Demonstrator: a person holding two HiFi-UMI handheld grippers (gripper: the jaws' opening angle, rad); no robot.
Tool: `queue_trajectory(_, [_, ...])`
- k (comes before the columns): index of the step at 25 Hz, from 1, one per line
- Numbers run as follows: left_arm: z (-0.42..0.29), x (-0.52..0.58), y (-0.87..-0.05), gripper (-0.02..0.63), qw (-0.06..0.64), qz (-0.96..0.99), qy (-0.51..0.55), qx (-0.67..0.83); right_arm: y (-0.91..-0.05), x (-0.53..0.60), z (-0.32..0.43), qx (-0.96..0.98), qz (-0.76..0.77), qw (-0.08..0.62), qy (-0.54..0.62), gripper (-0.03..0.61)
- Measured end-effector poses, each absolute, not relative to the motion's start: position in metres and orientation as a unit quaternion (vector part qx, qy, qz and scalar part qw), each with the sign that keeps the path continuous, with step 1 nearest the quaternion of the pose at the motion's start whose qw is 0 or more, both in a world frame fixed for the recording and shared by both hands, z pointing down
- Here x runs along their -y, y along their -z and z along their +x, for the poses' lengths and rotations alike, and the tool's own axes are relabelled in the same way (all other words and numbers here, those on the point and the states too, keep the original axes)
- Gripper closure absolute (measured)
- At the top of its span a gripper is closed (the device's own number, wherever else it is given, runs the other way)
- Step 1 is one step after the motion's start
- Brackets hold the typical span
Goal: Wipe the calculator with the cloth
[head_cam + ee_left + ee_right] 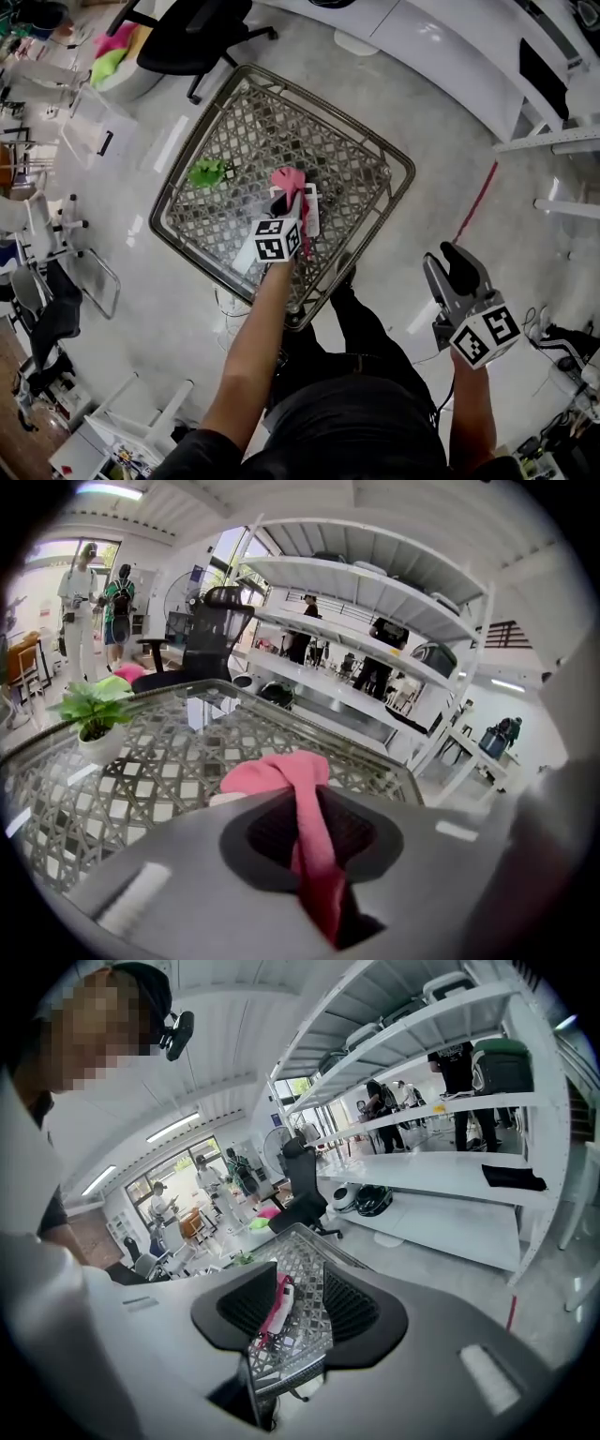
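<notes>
In the head view my left gripper (286, 202) is over the middle of the metal lattice table (401, 174). It is shut on a pink cloth (289, 180) that hangs from its jaws. A white calculator (310, 212) lies on the lattice just right of the cloth. The left gripper view shows the cloth (298, 789) pinched between the dark pads (361, 836) and bunched beyond them. My right gripper (452, 267) hangs off the table's right side, above the floor, open with nothing between its fingers. Between its jaws in the right gripper view I see the far-off table with the cloth (274, 1309) and calculator (285, 1292).
A small potted green plant (208, 172) stands on the table's left part. A black office chair (192, 37) stands beyond the table, and white shelving (450, 47) runs along the back right. A red rod (478, 202) lies on the floor to the right. People stand far off.
</notes>
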State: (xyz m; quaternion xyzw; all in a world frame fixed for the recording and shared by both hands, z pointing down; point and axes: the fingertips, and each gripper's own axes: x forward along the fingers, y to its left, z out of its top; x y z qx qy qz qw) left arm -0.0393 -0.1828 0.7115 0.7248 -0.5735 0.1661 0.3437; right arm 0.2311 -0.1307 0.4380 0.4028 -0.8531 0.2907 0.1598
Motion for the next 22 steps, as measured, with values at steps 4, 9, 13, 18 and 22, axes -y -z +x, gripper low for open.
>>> queue_trajectory(4, [-0.008,0.186,-0.714,0.511,0.348,0.737,-0.165,0.556,-0.439,0.134,0.236,0.852,0.405,0.158,-0.293,0.425])
queue_trajectory(9, [0.021,0.184,-0.717,0.511,0.342,0.756,-0.183,0.527,-0.444,0.135,0.241,0.848,0.408,0.159,-0.298,0.425])
queue_trajectory(13, [0.03,0.177,-0.725,0.511,0.289,0.784,-0.245,0.491,-0.448,0.137,0.241,0.846,0.41,0.158,-0.302,0.426])
queue_trajectory(18, [0.014,0.169,-0.72,0.511,0.245,0.791,-0.301,0.472,-0.451,0.136,0.234,0.846,0.406,0.158,-0.308,0.425])
queue_trajectory(22, [-0.007,0.165,-0.721,0.511,0.213,0.789,-0.334,0.469,-0.453,0.135,0.225,0.846,0.402,0.16,-0.311,0.425])
